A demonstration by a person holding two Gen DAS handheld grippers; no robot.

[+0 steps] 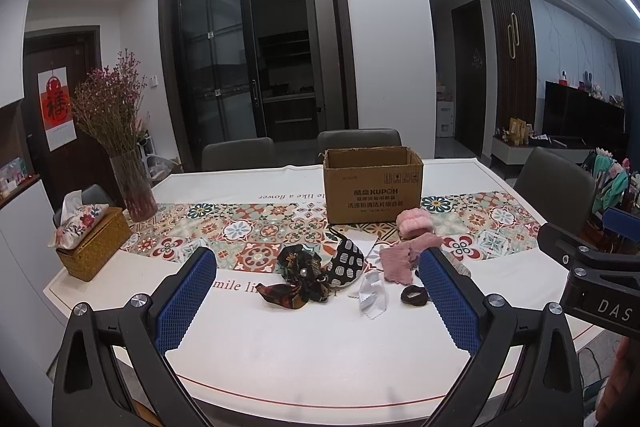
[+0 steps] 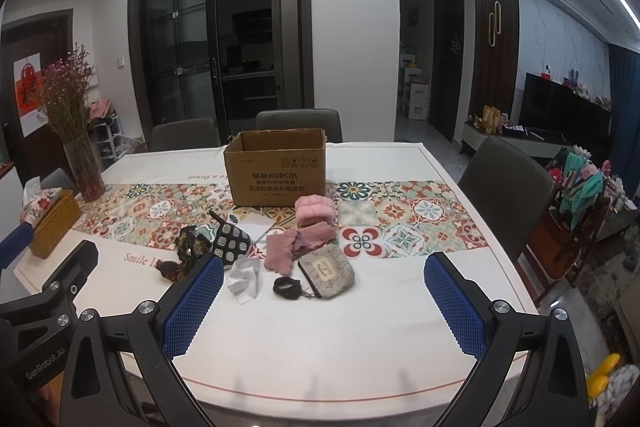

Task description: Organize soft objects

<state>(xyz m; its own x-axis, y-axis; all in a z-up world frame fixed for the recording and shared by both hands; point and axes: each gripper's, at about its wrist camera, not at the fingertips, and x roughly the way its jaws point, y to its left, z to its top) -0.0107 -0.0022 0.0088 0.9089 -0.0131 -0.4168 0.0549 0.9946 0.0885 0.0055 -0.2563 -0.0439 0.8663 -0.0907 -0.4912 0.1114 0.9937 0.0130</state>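
Both tools, left tool (image 1: 316, 291) and right tool (image 2: 324, 295), are hanging released; the soft pile (image 2: 280, 247) is lying ahead, before the box (image 2: 276, 171), nearer the left

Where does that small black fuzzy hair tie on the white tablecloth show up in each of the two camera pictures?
Left wrist view: the small black fuzzy hair tie lies right of centre, just left of the right blue jaw pad.
Right wrist view: the hair tie lies near the centre, touching the left edge of a grey patterned zip pouch.
Shared landmark: the open brown cardboard box stands behind it in both.
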